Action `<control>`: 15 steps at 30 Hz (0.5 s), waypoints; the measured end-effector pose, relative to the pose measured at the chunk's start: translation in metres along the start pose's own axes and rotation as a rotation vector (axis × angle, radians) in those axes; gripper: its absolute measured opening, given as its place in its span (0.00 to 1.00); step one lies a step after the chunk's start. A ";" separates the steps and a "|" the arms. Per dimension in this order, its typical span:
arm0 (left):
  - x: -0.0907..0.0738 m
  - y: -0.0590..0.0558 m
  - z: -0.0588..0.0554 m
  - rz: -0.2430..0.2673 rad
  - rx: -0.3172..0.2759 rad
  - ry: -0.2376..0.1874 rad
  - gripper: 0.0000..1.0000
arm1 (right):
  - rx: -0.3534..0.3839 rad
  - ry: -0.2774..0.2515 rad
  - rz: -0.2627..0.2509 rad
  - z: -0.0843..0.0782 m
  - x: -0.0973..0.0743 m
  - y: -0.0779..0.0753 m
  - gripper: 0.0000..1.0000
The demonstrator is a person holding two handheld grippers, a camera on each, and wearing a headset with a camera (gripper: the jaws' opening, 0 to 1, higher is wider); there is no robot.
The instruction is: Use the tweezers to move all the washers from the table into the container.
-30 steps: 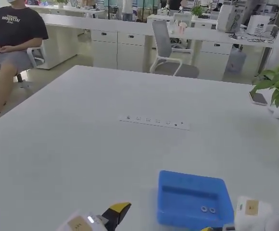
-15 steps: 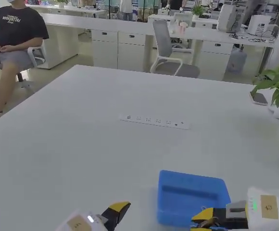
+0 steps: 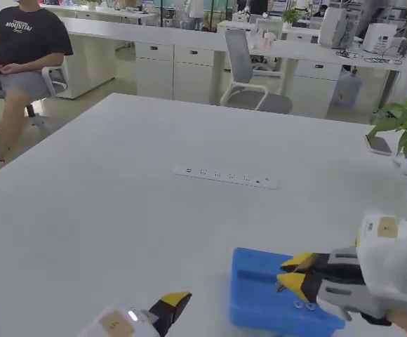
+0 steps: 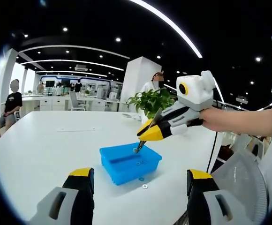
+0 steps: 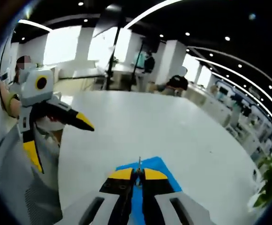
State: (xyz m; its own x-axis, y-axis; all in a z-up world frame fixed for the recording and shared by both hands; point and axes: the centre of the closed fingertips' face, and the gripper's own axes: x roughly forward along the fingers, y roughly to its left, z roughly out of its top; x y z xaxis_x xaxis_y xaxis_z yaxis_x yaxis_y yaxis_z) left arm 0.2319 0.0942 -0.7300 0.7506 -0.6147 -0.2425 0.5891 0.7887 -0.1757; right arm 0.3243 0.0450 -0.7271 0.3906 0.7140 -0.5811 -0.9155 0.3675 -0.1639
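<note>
Washers [image 3: 303,306] sit in the blue container [image 3: 252,316]; one loose washer [image 4: 145,186], perhaps two, remains outside. The right gripper [image 3: 292,272] clamps the tweezers [image 4: 139,146]. I cannot tell their opening or load.

Right gripper [image 3: 292,272] — now up over the container [image 3: 254,284]

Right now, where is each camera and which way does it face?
Head view: on the person's head, looking down the table at the blue container; left tongs, right tongs show.
Left gripper view: on left tongs, facing the container and right tongs gripping tweezers; own jaws open.
Right gripper view: on right tongs, facing along the tweezers; left tongs at left.
All share the container.
</note>
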 end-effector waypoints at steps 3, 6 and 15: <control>0.000 0.001 0.001 0.003 -0.005 -0.004 0.83 | 0.060 0.020 -0.018 -0.001 0.006 -0.015 0.03; 0.000 0.001 0.000 0.003 -0.006 -0.003 0.83 | 0.152 0.043 -0.015 -0.004 0.013 -0.025 0.03; 0.000 -0.001 0.000 0.001 0.001 0.004 0.83 | 0.441 0.073 0.027 -0.032 0.029 -0.042 0.03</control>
State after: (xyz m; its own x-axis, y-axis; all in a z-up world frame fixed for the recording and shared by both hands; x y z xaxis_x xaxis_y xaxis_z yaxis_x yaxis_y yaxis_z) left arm 0.2313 0.0934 -0.7301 0.7503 -0.6136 -0.2461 0.5884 0.7895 -0.1744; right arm 0.3713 0.0310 -0.7623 0.3449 0.6888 -0.6377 -0.7905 0.5795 0.1983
